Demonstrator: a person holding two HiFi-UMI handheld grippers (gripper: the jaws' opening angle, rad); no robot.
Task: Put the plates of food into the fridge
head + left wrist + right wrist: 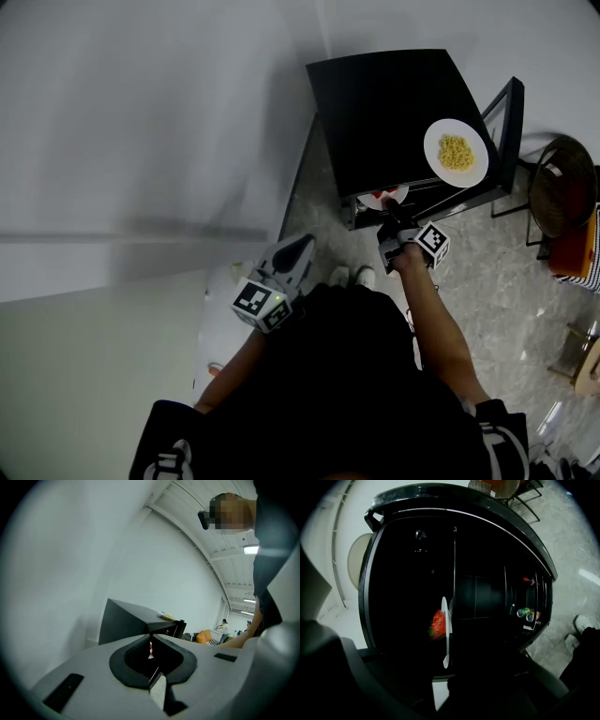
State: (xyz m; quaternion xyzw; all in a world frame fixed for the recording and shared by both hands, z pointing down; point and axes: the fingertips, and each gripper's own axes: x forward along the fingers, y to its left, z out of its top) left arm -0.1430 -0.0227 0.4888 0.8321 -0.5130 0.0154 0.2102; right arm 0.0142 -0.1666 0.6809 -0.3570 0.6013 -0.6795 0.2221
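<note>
The head view, from above, shows the black fridge (394, 112) in the upper middle of the frame with its door (506, 117) swung open to the right. One white plate of yellow food (473, 173) sits on the fridge's top at its right side. The second plate (398, 194) pokes out at the fridge's front edge, just below the top, with the right gripper (387, 216) at its near rim. Only the right gripper view looks inside the fridge. There this plate stands edge-on at centre, since the view is rolled, with a single strawberry (438, 623) on its left face against the dark interior. The jaws, lost in shadow at the bottom, are clamped on the plate's near rim, and I cannot tell whether the plate rests on a shelf. Two cans (527, 614) sit in the door at the right edge, their labels too small to read. The left gripper (302, 246) hangs at lower centre, well apart from the fridge. Its own view shows the fingers pressed together on nothing, and beyond them the fridge's side with the yellow-food plate on top. A chair (562, 183) stands at the far right and two white shoes (352, 277) at centre.
</note>
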